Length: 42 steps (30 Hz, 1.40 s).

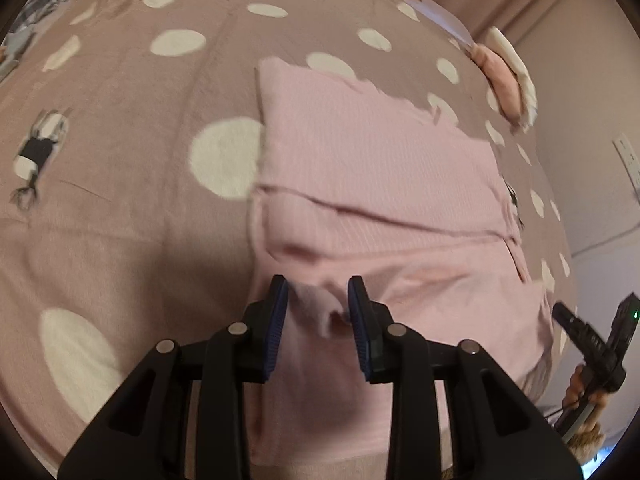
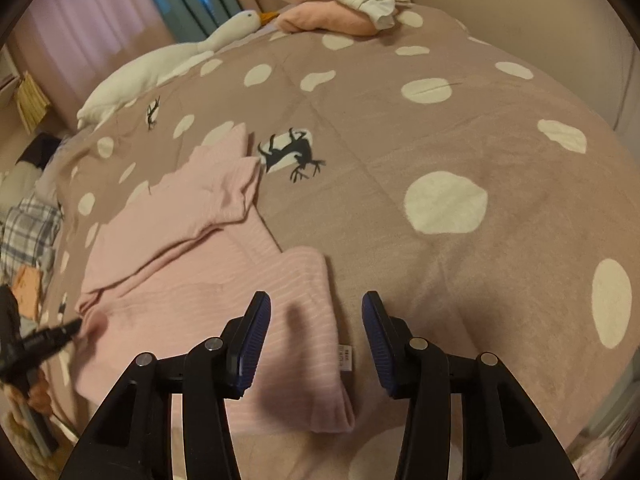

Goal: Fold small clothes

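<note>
Blue-padded fingers of the left gripper [image 1: 318,300] stand apart just above the near part of a pink ribbed garment [image 1: 372,168], with a small raised pucker of its fabric lying between them; whether the pads actually touch that pucker cannot be told. From the right wrist view the right gripper [image 2: 316,320] is spread wide and holds nothing: its left finger hangs over the garment's near right corner, its right finger over bare bedspread [image 2: 460,128], and the garment's edge with a small white label [image 2: 345,357] lies in the gap. That pink garment is spread flat on the mauve, white-spotted bedspread, partly folded. Farther back lie a white goose plush [image 2: 168,60] and a pile of pink and white clothes [image 2: 340,8].
</note>
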Each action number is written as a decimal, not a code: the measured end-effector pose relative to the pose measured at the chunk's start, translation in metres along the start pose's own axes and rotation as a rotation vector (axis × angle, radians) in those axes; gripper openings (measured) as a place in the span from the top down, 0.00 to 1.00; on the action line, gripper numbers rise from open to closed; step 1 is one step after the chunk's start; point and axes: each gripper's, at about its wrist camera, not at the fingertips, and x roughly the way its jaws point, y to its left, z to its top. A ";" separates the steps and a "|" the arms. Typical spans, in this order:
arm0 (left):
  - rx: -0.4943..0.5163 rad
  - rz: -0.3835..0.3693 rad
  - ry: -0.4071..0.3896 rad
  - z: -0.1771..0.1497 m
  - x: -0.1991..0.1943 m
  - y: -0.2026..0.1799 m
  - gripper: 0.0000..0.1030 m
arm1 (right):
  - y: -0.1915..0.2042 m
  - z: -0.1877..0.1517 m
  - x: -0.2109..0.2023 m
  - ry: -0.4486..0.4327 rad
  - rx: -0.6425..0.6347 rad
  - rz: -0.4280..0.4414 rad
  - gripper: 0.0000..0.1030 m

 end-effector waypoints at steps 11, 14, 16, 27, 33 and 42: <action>0.038 -0.006 -0.003 -0.024 -0.035 0.009 0.51 | 0.006 0.001 0.021 0.046 -0.026 -0.001 0.55; 0.077 0.021 0.007 -0.027 -0.023 0.003 0.51 | 0.007 0.001 0.026 0.051 -0.033 0.006 0.55; 0.094 0.041 0.005 -0.023 -0.014 0.000 0.51 | 0.007 0.001 0.029 0.056 -0.028 0.015 0.55; 0.151 0.063 -0.011 0.002 0.026 -0.009 0.58 | 0.014 0.000 0.027 0.029 -0.049 0.032 0.89; 0.134 0.069 -0.052 -0.005 0.012 -0.013 0.89 | 0.019 0.001 0.017 0.000 -0.051 0.035 0.91; 0.064 0.017 -0.138 -0.017 -0.034 -0.021 0.92 | 0.032 0.003 -0.016 -0.087 -0.086 0.071 0.92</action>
